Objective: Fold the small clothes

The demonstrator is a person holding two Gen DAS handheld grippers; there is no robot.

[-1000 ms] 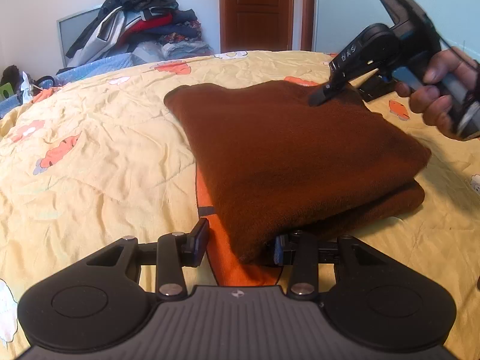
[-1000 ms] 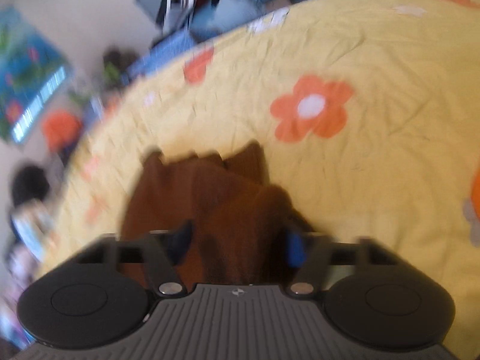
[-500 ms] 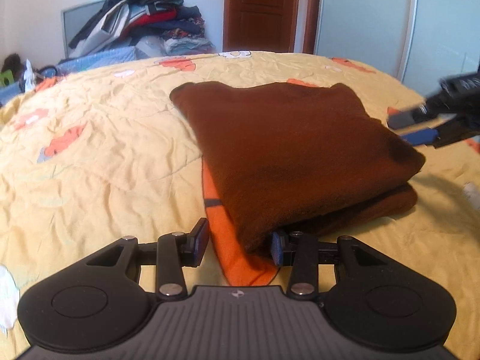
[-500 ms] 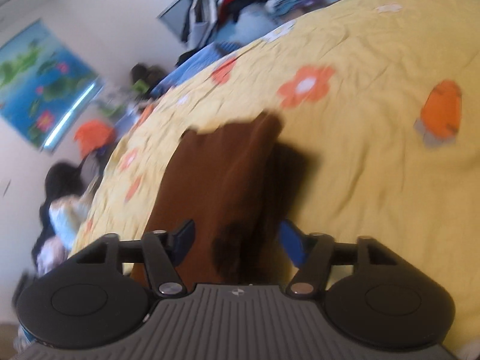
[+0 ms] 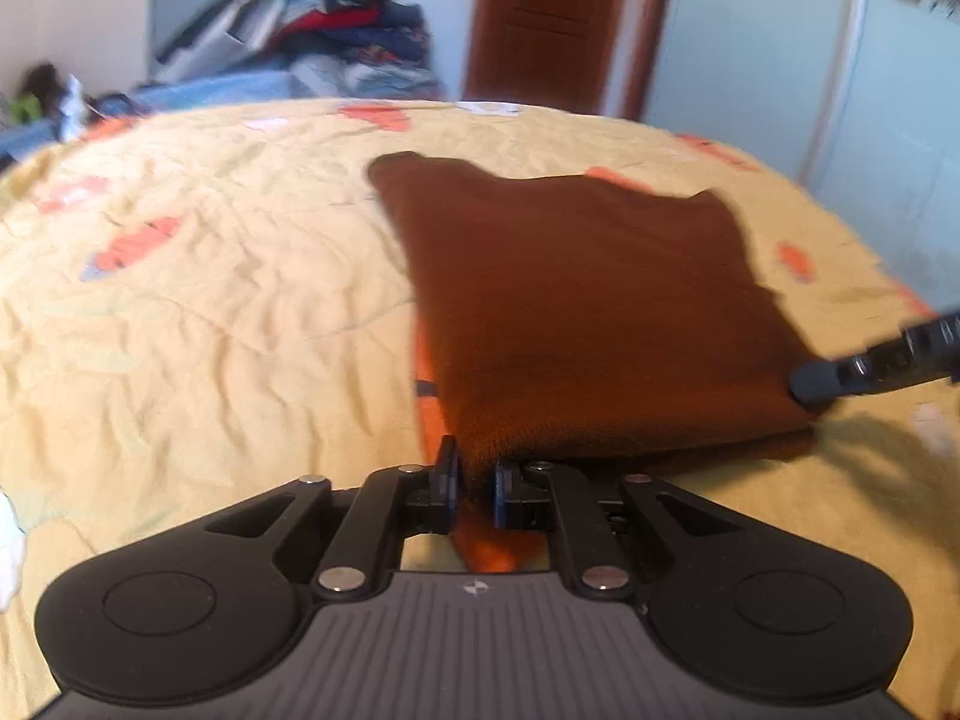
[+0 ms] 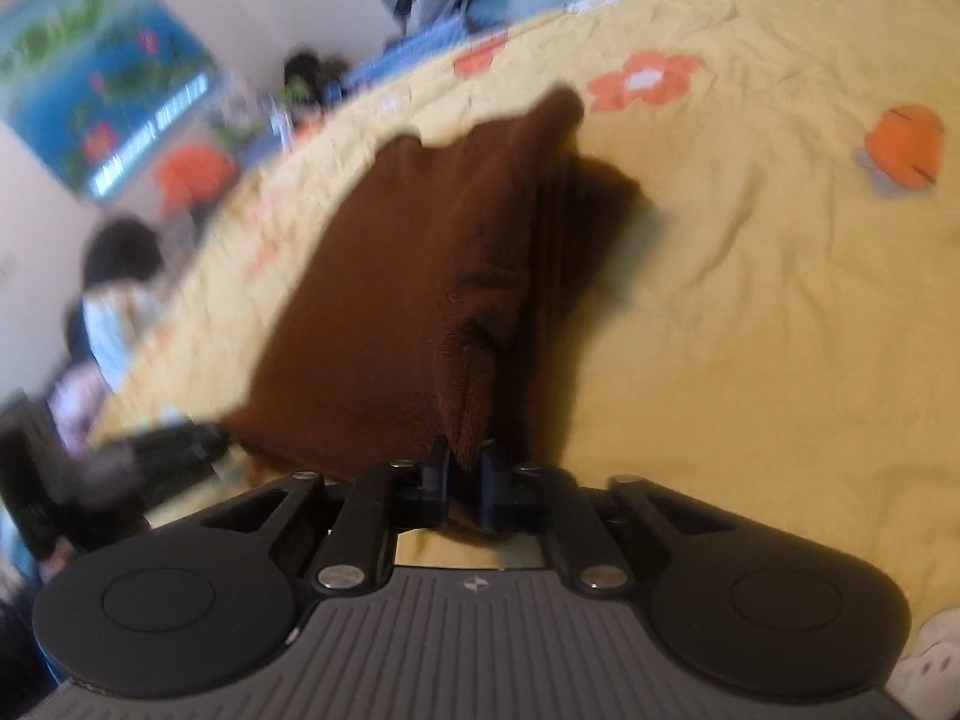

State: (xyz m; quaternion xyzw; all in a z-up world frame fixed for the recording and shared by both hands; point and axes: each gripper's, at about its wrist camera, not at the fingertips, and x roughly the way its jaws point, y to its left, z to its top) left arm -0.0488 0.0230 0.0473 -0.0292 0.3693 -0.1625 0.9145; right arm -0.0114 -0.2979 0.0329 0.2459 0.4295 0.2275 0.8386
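Observation:
A folded brown garment (image 5: 588, 300) with an orange lining lies on the yellow bedspread (image 5: 210, 300). My left gripper (image 5: 477, 489) is shut on its near left corner, where orange fabric shows between the pads. My right gripper (image 6: 463, 483) is shut on the garment's (image 6: 420, 276) near right corner; it also shows in the left wrist view (image 5: 870, 366) at the garment's right edge. The left gripper appears blurred at the left of the right wrist view (image 6: 150, 462).
A pile of clothes (image 5: 324, 42) sits beyond the bed's far edge by a wooden door (image 5: 540, 18) and pale wardrobe panels (image 5: 810, 60). A blue picture (image 6: 102, 96) hangs on the wall. Flower prints (image 6: 642, 81) dot the bedspread.
Both grippers have closed on the garment's near corners. The right gripper came down from above the far right corner to the near right edge.

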